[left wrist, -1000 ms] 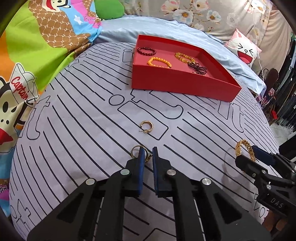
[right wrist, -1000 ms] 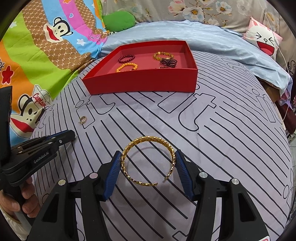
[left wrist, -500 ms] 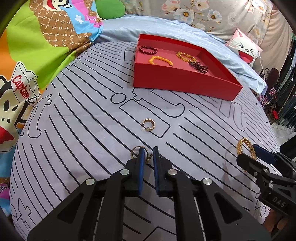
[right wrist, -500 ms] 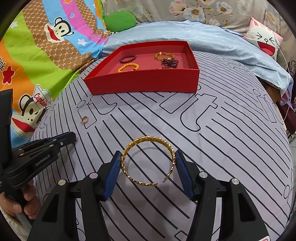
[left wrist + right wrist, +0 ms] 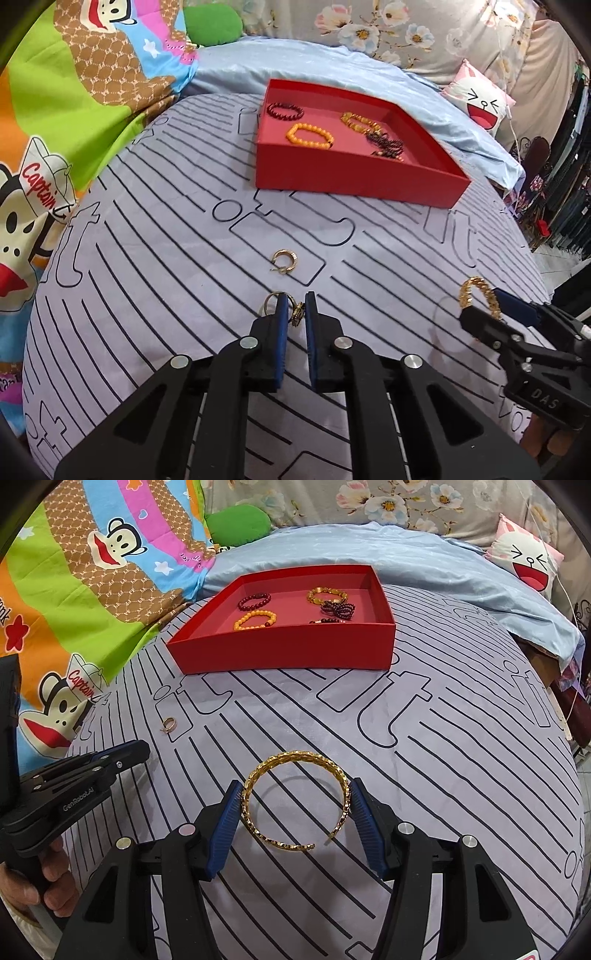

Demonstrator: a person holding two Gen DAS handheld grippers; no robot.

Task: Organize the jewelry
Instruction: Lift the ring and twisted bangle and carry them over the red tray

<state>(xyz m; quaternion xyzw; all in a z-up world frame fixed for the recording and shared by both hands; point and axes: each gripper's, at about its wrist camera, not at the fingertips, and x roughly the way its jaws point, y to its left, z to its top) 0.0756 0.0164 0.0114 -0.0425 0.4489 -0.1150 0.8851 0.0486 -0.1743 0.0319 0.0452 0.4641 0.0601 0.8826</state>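
Observation:
A red tray (image 5: 354, 177) at the back of the striped cloth holds several bead bracelets (image 5: 308, 134); it also shows in the right wrist view (image 5: 288, 653). My left gripper (image 5: 294, 306) is shut on a small gold earring (image 5: 297, 314), held just above the cloth. A second gold hoop earring (image 5: 284, 260) lies on the cloth ahead of it and shows in the right wrist view (image 5: 169, 724). My right gripper (image 5: 295, 797) is shut on a gold open bangle (image 5: 295, 801), seen edge-on in the left wrist view (image 5: 478, 295).
The grey striped cloth (image 5: 443, 738) covers a rounded bed surface. Colourful cartoon bedding (image 5: 55, 147) lies to the left, a blue sheet (image 5: 406, 561) and a pink pillow (image 5: 524, 559) behind the tray. The cloth drops off at the right edge.
Both grippers have drawn slightly nearer the tray with their jewelry still held. The loose hoop earring has not moved.

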